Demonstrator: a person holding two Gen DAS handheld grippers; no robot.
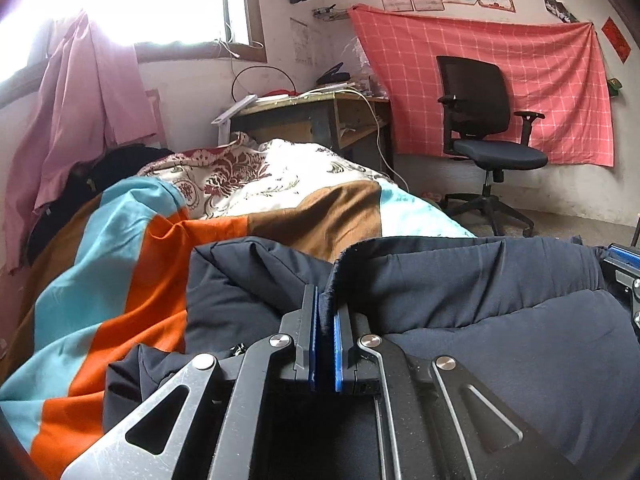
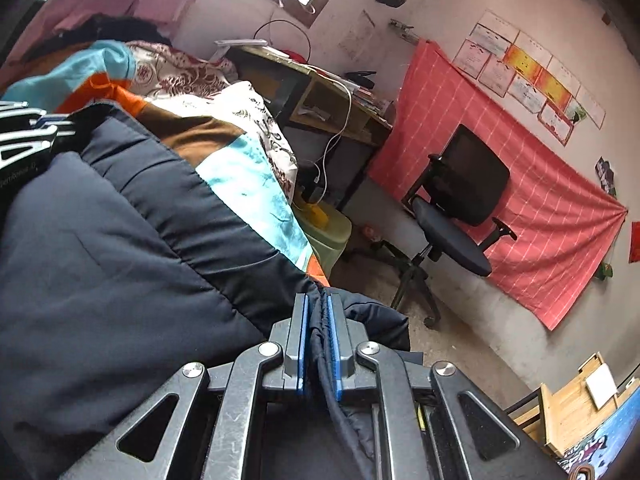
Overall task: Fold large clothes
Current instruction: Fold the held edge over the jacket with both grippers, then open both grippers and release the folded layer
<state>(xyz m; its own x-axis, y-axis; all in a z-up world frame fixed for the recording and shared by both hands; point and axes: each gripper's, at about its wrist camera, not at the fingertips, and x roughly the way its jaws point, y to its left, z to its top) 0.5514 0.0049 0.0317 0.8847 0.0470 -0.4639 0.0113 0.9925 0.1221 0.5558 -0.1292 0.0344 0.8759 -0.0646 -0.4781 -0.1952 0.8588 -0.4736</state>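
Tools left (image 1: 325, 308) and right (image 2: 318, 312) each pinch the navy coat (image 2: 100, 240) on the bed (image 1: 120, 248).

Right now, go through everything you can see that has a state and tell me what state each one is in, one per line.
Left gripper: shut on the dark jacket's edge.
Right gripper: shut on bunched jacket fabric.
Dark jacket: on the bed, partly folded, held at two points.
Striped sheet: spread over the bed, wrinkled.
Floral quilt: crumpled in a heap.
Office chair: upright, unoccupied.
Pink checked cloth: hung on the wall.
White cable: dangling off the desk.
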